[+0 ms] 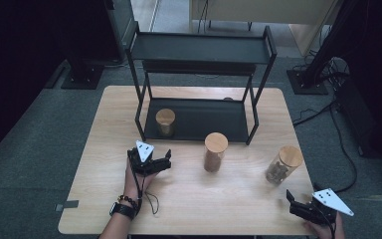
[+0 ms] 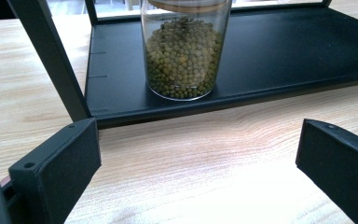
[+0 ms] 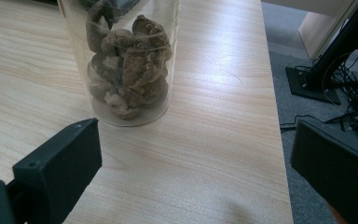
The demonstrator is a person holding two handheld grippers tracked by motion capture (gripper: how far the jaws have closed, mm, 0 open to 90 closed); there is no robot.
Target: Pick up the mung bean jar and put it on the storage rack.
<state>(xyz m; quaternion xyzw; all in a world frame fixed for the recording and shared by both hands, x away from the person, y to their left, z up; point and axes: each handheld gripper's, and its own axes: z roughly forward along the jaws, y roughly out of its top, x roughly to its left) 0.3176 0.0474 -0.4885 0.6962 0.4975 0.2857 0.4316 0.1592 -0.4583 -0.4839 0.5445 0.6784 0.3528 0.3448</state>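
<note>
Holding both tongs empty, you have each pair spread wide over bare wood. Your left gripper point(image 1: 152, 160) sits on the near-left part of the table point(image 1: 189, 199), just short of the black rack point(image 1: 199, 119). Its jaws point toward the far side, straight at the jar of green beans point(image 2: 182, 56). That jar stands upright on the rack's bottom shelf, at the left end, long axis vertical, wooden lid up. It is close ahead of the jaws but not between them, and nothing touches it.

Your right gripper point(image 1: 298, 206) rests at the near-right corner of the table, jaws likewise wide apart and gripping nothing. They point toward the far left at the jar of brown dried pieces point(image 3: 126, 60). In the high view this jar point(image 1: 282, 165) appears to lean with its lid toward the right; the right gripper view shows its base flat on the wood. It stands near the right edge, apart from the jaws.

A third jar point(image 1: 215, 152), with a wooden lid, stands upright at mid-table, just in front of the rack, between the two grippers and well clear of both.
</note>
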